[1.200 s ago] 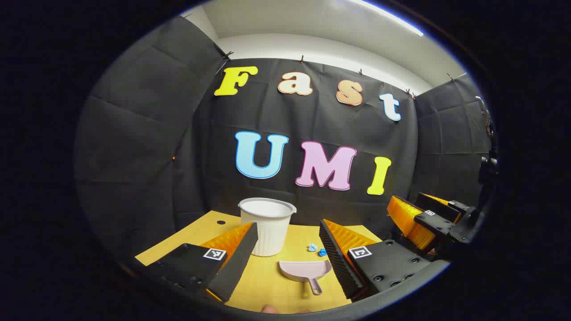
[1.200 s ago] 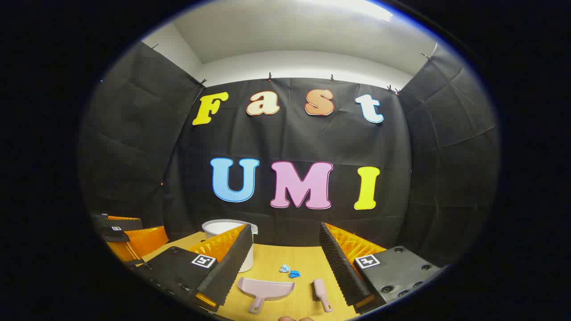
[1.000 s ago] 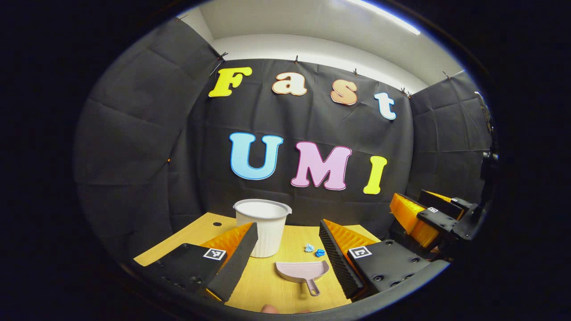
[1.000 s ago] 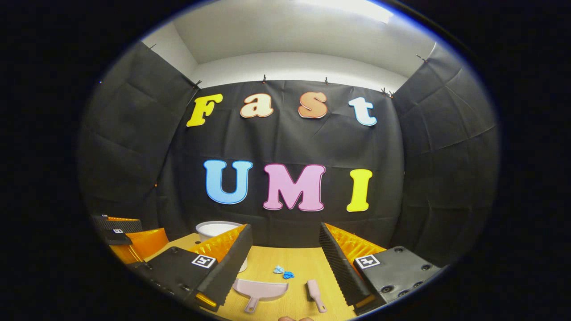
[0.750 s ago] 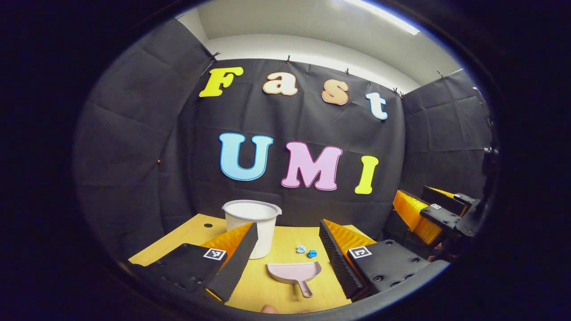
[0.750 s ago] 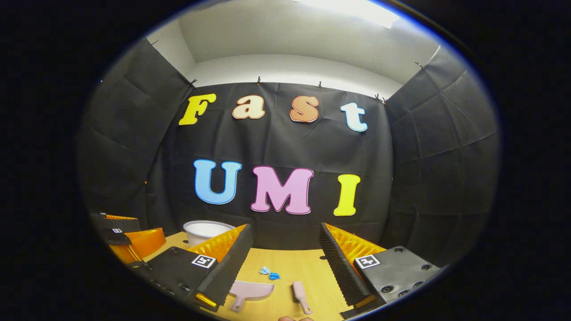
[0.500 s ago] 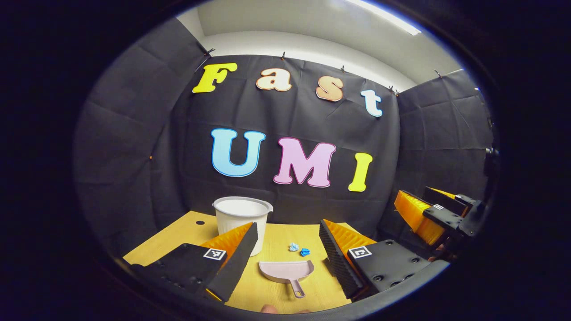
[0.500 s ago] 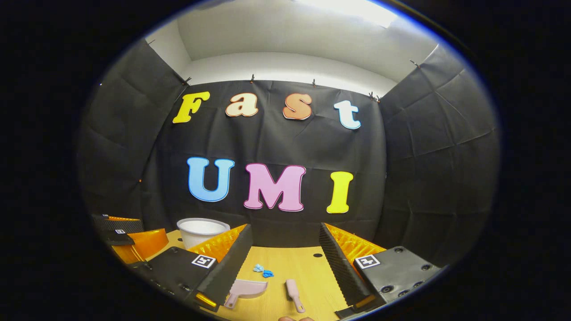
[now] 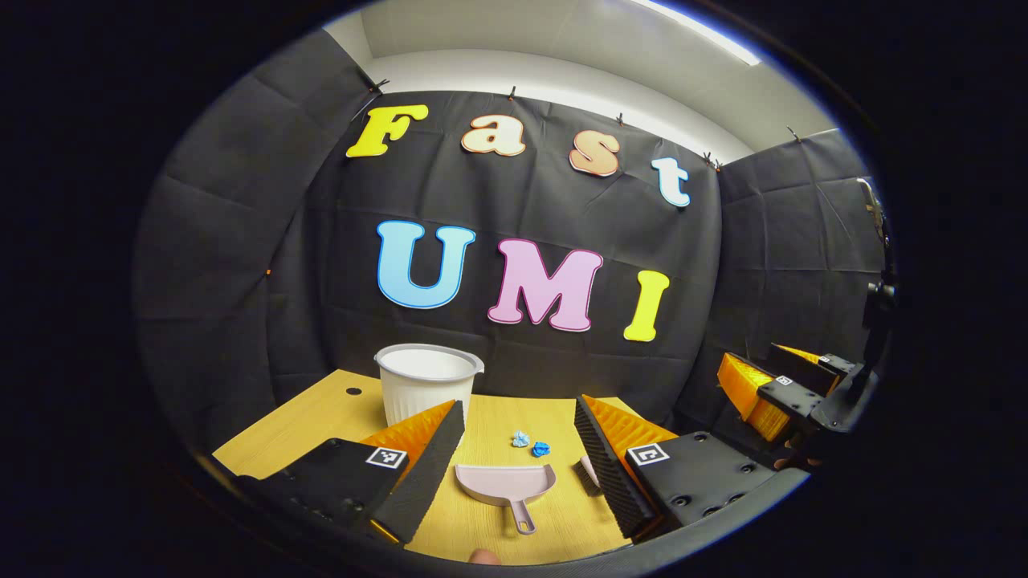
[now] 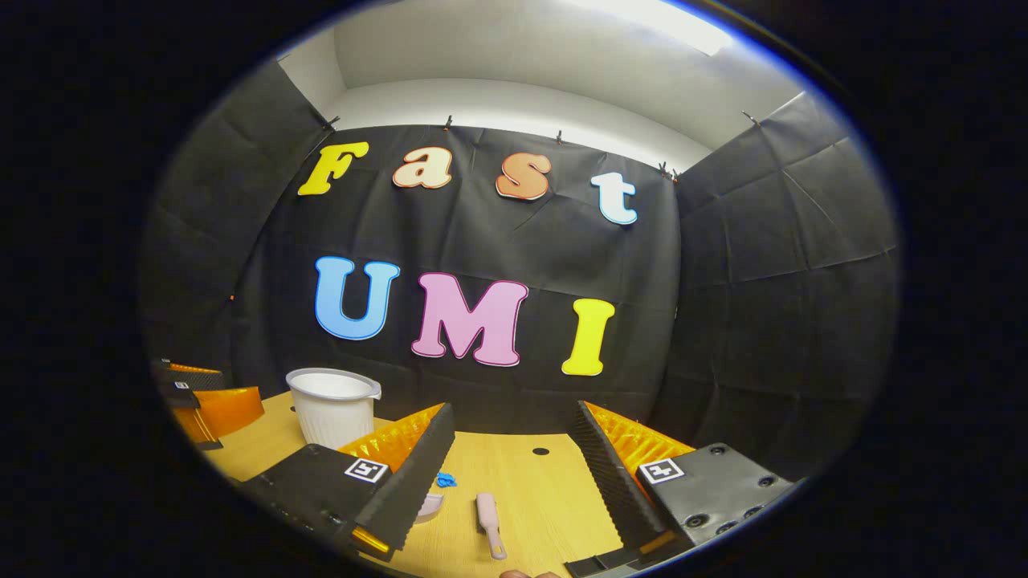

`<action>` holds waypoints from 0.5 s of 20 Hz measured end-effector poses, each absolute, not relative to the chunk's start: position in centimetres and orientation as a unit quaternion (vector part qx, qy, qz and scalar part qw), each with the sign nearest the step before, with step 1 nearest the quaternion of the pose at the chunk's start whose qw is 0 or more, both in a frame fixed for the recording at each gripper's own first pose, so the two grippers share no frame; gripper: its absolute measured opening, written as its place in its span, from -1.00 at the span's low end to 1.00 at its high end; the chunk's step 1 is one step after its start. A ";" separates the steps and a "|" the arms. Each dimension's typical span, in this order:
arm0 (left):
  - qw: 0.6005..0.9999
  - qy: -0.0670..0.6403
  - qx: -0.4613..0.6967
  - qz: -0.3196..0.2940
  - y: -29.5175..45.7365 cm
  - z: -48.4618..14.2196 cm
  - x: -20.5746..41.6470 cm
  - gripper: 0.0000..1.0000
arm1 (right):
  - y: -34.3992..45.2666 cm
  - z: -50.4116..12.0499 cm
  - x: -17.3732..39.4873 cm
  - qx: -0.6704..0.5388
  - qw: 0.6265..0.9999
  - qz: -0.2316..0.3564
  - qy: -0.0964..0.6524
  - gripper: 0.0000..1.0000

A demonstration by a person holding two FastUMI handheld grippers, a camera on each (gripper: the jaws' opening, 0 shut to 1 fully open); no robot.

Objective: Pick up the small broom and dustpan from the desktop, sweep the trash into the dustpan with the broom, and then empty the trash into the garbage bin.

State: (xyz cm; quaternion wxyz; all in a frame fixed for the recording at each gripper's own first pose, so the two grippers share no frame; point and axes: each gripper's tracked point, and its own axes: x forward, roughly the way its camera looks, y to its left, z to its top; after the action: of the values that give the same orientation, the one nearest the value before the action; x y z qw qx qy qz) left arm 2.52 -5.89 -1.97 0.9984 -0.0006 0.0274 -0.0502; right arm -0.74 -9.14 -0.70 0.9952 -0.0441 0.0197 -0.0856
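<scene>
Both tongs hang above the yellow tabletop (image 9: pixel 321 413) with their fingers wide apart and nothing in them, so the picking up has not begun. The left tongs (image 9: pixel 514 437) point at the pink dustpan (image 9: pixel 506 484), which lies flat between their fingers with its handle toward the camera, easy to grab. The right tongs (image 10: pixel 510 449) point at the small broom (image 10: pixel 487 512), which lies flat too, handle near. That looks like the plan: one tool for each hand. The trash (image 9: pixel 530 444), two little blue paper balls, sits just past the dustpan's open side, so a short sweep should push it in. The white bin (image 9: pixel 426 385) stands upright behind, near the wall, ready for the emptying. In the left gripper view the broom is mostly hidden behind a finger. In the right gripper view the dustpan is mostly hidden, and only a bit of blue trash peeks out.
</scene>
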 end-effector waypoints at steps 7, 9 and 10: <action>0.996 0.062 -0.036 -0.053 -7.1 -3.1 5.5 0.64 | -9.0 0.0 2.2 -0.050 0.997 -0.062 0.004 0.94; 0.995 0.071 -0.041 -0.051 -7.6 -3.3 6.8 0.62 | -9.2 -0.4 3.5 -0.046 0.997 -0.054 0.008 0.96; 0.995 0.072 -0.038 -0.049 -7.8 -3.3 7.7 0.60 | -9.4 -0.6 4.4 -0.045 0.998 -0.052 0.009 0.96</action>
State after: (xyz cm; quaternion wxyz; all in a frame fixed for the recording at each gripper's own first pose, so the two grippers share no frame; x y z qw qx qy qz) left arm 7.67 -7.77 -3.33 0.9954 -0.0385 0.0723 -0.0488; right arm 4.39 -9.42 -0.63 0.9976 -0.0448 0.0088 -0.0520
